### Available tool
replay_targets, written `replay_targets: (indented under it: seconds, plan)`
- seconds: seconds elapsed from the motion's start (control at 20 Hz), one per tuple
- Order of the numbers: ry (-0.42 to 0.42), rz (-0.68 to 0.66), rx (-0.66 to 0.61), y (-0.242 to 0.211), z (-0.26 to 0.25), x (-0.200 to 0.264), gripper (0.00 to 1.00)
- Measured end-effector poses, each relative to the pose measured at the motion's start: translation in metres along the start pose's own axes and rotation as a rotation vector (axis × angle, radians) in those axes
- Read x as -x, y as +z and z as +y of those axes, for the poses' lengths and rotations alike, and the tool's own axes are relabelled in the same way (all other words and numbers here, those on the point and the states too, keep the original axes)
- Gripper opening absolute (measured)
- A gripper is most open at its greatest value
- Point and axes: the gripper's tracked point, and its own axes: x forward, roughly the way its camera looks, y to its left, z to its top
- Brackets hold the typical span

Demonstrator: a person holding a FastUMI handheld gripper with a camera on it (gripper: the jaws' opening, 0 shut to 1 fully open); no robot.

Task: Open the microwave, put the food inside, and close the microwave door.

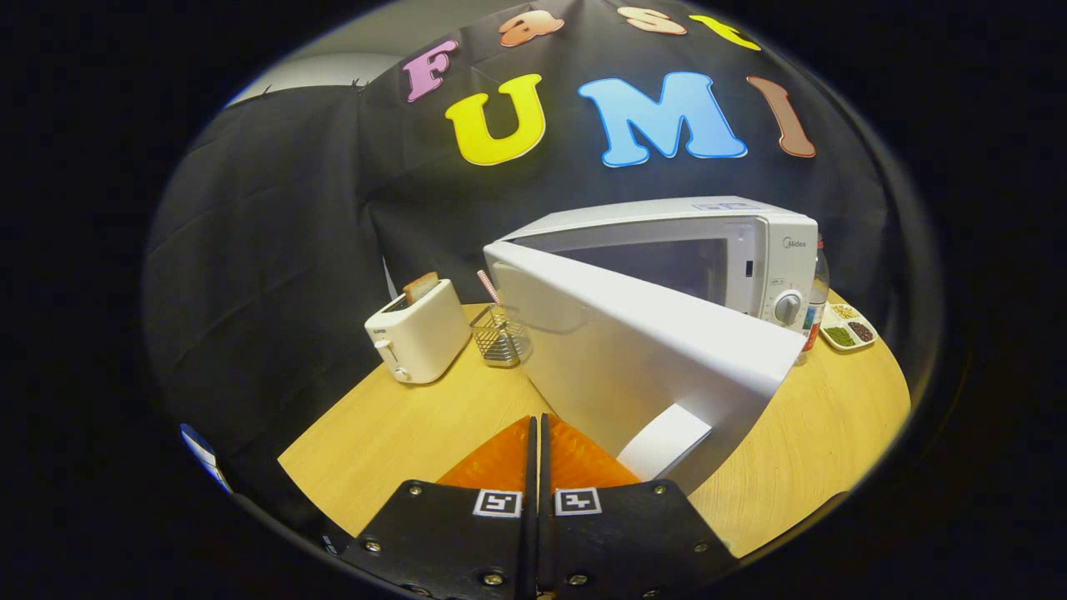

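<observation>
Microwave (667, 283) — smooth, glossy white casing, seemingly plastic or painted metal. Under it, the table (400, 425): matt, wood-grain surface. Left of the microwave: wire-mesh metal basket (501, 337); toaster (419, 332) — smooth cream plastic.

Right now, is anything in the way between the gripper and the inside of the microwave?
Yes. The microwave door is swung out and stands just ahead of the gripper, whose fingers are closed together with nothing between them. The door's panel screens the microwave opening from here; reaching the cavity would likely mean going around its free edge.
</observation>
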Motion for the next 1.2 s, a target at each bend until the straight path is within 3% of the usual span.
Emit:
replay_targets:
  seconds: [0.6,1.2]
  plan:
    - [-0.12,-0.047,-0.05,0.038,-0.081,-0.035,0.0]
    - [-0.185,-0.065,-0.076,0.073,-0.136,-0.088,0.0]
